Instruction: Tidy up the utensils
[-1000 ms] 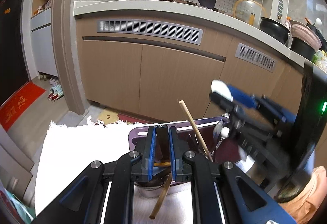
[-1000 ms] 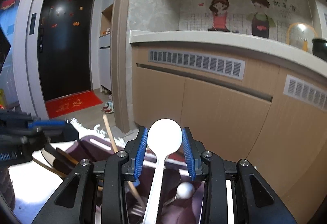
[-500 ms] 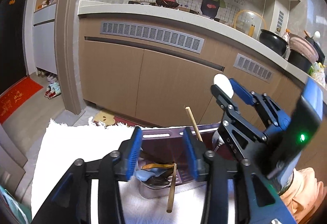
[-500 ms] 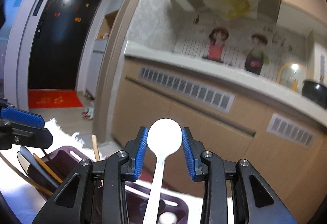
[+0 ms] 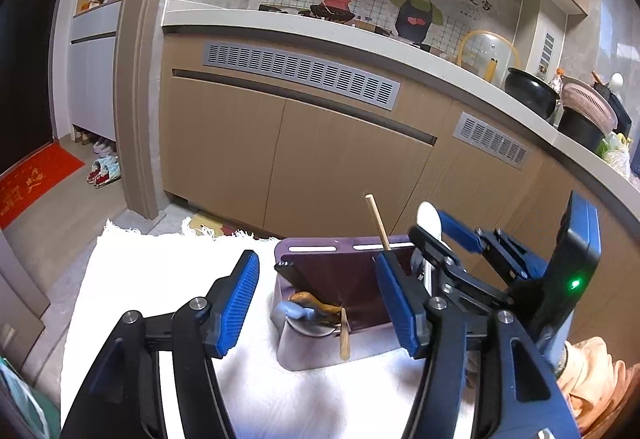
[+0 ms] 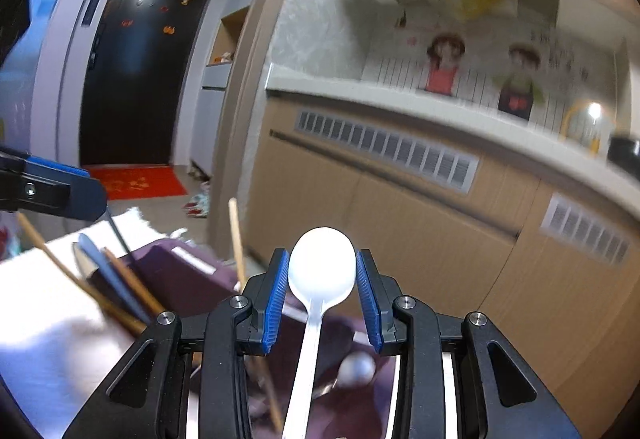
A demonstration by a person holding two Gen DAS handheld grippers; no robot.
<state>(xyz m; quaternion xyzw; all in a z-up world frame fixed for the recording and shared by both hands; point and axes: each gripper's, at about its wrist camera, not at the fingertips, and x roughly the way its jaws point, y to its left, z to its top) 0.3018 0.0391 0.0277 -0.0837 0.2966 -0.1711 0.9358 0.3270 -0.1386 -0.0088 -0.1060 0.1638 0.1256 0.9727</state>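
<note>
Here the left claw (image 5: pixel 318 303) is opening, its blue pads (image 5: pixel 236 303) wide apart with nothing between them, poised over the purple utensil holder (image 5: pixel 344 275) that stands on the white cloth (image 5: pixel 160 271) near the bench's far edge. In the holder's near compartment lie a blue utensil (image 5: pixel 294 310) and a wooden utensil (image 5: pixel 344 335), while a single chopstick (image 5: pixel 378 222) stands tilted in the far right part. The right claw (image 6: pixel 322 299) is clenched on a white plastic spoon (image 6: pixel 322 271), bowl up, held just above the holder's right side.
</note>
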